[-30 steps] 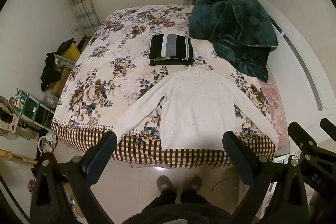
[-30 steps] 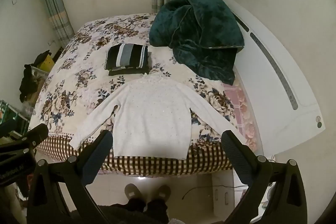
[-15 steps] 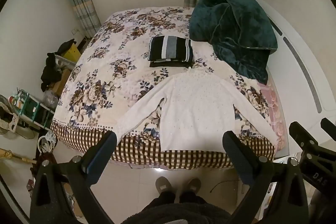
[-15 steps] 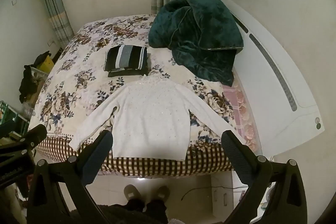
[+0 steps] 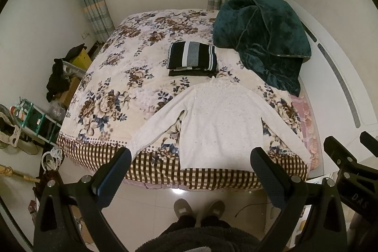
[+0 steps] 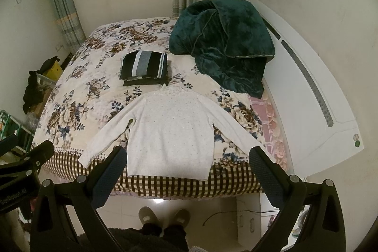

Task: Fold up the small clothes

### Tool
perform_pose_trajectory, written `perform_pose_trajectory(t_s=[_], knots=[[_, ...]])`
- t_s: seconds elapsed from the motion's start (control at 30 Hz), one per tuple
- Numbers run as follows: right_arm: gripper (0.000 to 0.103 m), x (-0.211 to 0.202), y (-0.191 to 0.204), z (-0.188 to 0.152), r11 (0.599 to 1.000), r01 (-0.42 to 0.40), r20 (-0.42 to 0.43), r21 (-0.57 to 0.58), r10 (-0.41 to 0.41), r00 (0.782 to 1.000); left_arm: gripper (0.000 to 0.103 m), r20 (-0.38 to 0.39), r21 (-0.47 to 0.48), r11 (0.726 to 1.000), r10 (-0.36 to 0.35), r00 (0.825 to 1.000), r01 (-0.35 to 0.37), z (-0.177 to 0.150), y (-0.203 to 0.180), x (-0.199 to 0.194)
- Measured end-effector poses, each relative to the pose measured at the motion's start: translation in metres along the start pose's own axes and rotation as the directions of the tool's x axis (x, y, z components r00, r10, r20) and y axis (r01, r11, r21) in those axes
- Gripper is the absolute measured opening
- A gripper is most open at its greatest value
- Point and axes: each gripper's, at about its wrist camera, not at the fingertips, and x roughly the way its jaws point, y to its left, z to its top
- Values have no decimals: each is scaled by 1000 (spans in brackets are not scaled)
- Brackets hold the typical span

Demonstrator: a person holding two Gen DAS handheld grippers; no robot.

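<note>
A white long-sleeved sweater (image 5: 219, 124) lies flat on the near end of the bed, sleeves spread, hem at the bed's front edge; it also shows in the right wrist view (image 6: 172, 131). A folded black, grey and white striped garment (image 5: 191, 58) lies beyond its collar, also in the right wrist view (image 6: 144, 67). My left gripper (image 5: 190, 158) is open and empty, held high above the floor in front of the bed. My right gripper (image 6: 187, 158) is open and empty beside it.
The bed has a floral cover (image 5: 113, 96) with a checked border. A dark green blanket (image 5: 262, 39) is heaped at the far right against a white headboard (image 6: 314, 91). Shelves and clutter (image 5: 30, 115) stand left of the bed. The person's slippers (image 5: 198, 207) are on the tiled floor.
Both grippers have drawn back and slightly up from the bed, so the sweater and bed sit a little higher and farther in both views. Nothing on the bed has moved.
</note>
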Motion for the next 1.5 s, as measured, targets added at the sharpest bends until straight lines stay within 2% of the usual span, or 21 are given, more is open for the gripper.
perform_pose_trajectory(t_s=[0.17,0.93,1.13,1.5], knots=[[103,-23,0,3,1000,-4,8,-17,4,1000,103,3,-4,1000,-2,1000,2,0,0,-3],[103,-30,2,4,1000,-6,19,-21,7,1000,103,17,-11,1000,-6,1000,6,-4,0,-8],[103,-40,-2,17,1000,-6,23,-21,7,1000,103,21,-12,1000,-15,1000,15,1,-4,-11],[103,-41,0,18,1000,-7,31,-27,8,1000,103,26,-13,1000,-20,999,20,1,-4,-10]])
